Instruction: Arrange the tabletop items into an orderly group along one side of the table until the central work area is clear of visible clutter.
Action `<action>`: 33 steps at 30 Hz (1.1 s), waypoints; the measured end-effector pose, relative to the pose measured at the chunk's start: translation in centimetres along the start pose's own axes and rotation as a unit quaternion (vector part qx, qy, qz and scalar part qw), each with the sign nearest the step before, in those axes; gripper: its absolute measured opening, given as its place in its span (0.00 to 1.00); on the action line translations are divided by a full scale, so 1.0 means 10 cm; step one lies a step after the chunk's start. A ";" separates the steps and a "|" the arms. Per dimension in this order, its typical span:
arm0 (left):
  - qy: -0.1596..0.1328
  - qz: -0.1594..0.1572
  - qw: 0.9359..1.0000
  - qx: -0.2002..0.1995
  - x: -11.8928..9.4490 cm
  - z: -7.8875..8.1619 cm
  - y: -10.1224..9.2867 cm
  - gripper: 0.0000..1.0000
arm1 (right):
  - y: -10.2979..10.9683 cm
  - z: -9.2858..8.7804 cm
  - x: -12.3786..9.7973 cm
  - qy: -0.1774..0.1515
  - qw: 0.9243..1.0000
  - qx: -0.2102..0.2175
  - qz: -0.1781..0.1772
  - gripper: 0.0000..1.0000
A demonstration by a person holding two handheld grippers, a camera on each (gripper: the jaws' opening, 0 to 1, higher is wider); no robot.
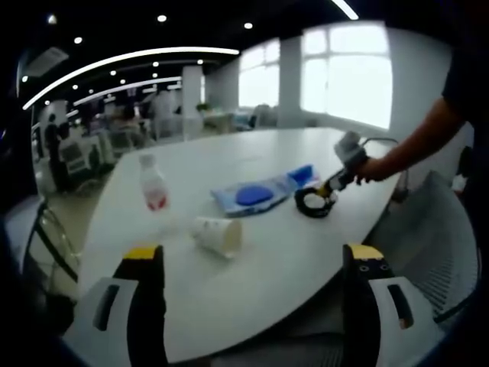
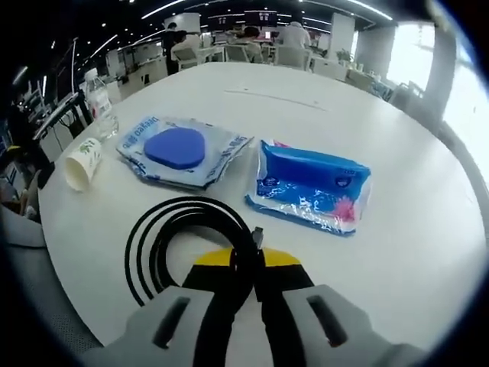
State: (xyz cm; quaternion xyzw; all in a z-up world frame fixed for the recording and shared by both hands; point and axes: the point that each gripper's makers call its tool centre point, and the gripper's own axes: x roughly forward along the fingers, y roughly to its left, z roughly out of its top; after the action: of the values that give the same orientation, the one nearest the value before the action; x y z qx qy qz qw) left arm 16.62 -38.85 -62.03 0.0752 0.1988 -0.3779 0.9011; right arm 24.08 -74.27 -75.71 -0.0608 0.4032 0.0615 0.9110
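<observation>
Black coiled cable [image 2: 183,237] lying near the white counter [image 2: 428,229] edge, right tool [image 2: 243,271] pinching it, blue packet [image 2: 309,187] beside, left tool [image 1: 252,264] hovering spread, paper cup [image 1: 218,235] lying tipped.

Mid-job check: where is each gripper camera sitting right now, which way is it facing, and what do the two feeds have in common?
Left gripper view: held back off the table edge, facing across it; own open jaws below, the person's arm reaching in with the right gripper.
Right gripper view: low over the table, facing across it; own jaws closed on the black cable.
Shared: cable, paper cup, water bottle, blue-disc packet, tissue pack.
</observation>
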 end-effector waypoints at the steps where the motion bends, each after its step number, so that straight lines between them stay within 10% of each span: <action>1: 0.001 0.001 1.000 0.000 0.00 0.00 0.00 0.93 | 0.00 0.00 0.00 0.001 1.000 -0.004 0.000 0.10; 18: -0.001 0.004 1.000 -0.001 -0.01 0.02 0.00 0.91 | 0.01 0.01 0.04 0.001 0.999 -0.050 -0.004 0.11; 33: 0.008 -0.002 1.000 0.007 0.01 0.00 -0.01 0.93 | 0.13 0.09 -0.22 -0.044 0.998 -0.032 0.011 0.34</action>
State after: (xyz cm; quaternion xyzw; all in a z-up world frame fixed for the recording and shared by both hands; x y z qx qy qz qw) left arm 16.60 -38.94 -62.10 0.0839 0.2034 -0.3800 0.8984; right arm 23.04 -72.95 -73.51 -0.0827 0.3612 0.0874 0.9247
